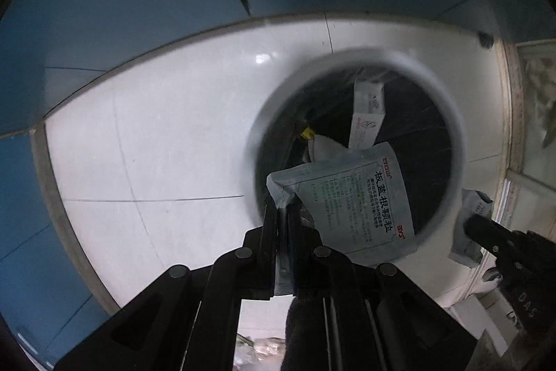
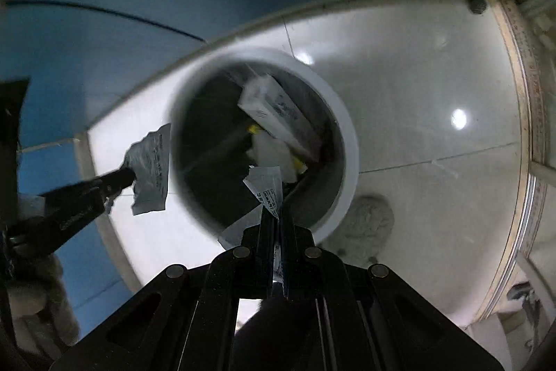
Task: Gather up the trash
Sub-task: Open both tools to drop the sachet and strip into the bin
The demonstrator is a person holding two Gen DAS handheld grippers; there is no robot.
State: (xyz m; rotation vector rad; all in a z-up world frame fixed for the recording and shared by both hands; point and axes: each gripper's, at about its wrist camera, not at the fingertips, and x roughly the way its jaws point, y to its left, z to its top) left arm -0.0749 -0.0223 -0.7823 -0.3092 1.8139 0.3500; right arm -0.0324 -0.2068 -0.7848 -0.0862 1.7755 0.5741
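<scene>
Pinching 1 sachet [image 1: 351,197] between left fingers [image 1: 267,225], another packet [image 2: 266,186] between right fingers [image 2: 267,225], over the bin [image 2: 347,141].

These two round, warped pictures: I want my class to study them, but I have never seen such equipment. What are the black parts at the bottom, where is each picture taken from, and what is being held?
Each picture comes from a wide-angle camera mounted on a hand-held gripper, looking forward along its two black fingers. A person carries one in each hand.

In the left wrist view, the left gripper is shut on a grey sachet printed with Chinese text. In the right wrist view, the right gripper is shut on a second sachet.

Both hover over a round white trash bin with a dark liner, standing on a pale tiled floor. Inside lie a white box and crumpled paper.
</scene>
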